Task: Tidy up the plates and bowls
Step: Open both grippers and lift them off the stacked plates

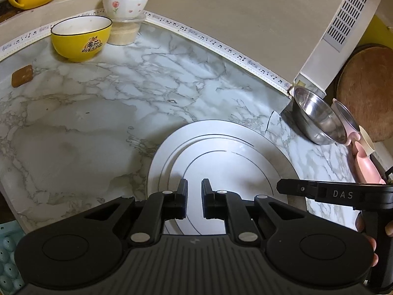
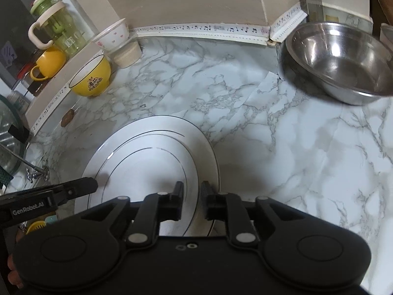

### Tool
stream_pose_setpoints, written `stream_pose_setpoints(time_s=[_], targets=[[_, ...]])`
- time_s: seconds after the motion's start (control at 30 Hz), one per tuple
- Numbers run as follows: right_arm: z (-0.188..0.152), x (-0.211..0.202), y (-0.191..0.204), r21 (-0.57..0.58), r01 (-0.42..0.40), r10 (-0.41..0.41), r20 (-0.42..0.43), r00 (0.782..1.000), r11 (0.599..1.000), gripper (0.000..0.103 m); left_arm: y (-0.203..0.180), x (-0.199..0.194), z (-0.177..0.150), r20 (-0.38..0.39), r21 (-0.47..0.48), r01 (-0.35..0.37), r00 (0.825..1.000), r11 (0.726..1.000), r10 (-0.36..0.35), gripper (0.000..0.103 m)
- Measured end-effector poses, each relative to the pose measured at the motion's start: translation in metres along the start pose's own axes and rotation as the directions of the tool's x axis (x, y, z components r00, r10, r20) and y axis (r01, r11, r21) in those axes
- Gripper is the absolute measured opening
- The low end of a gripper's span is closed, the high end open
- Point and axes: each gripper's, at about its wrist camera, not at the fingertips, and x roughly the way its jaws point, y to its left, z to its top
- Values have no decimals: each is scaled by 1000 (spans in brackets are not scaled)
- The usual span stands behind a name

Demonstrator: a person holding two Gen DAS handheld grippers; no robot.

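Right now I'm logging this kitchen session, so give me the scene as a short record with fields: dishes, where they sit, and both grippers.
surface: marble counter
plates: stack of white plates, near edge, in front of both grippers
yellow bowl: back left, upright, empty
flowered bowl: on a lidded tub, behind the yellow bowl
steel bowl: back right corner
left gripper: narrow gap between fingers, over the plates, nothing visibly held
right gripper: same, nothing visibly held

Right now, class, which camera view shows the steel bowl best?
The right wrist view: the steel bowl appears large, its inside open to view. The left wrist view shows it small at the right edge, beside a pink utensil.
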Motion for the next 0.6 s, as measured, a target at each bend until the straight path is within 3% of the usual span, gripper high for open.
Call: stream_pose_setpoints(time_s=[0.17,0.6], targets=[[-2,-7,2,-16,-23,23,6,1000,1000,31,-9,-2,-1,6,18,1,1000,1000,-1,11],[-11,-51,5,-103,-20,30,101,994,995,47,-51,-16,-3,54,104,-5,999,995,0,11]])
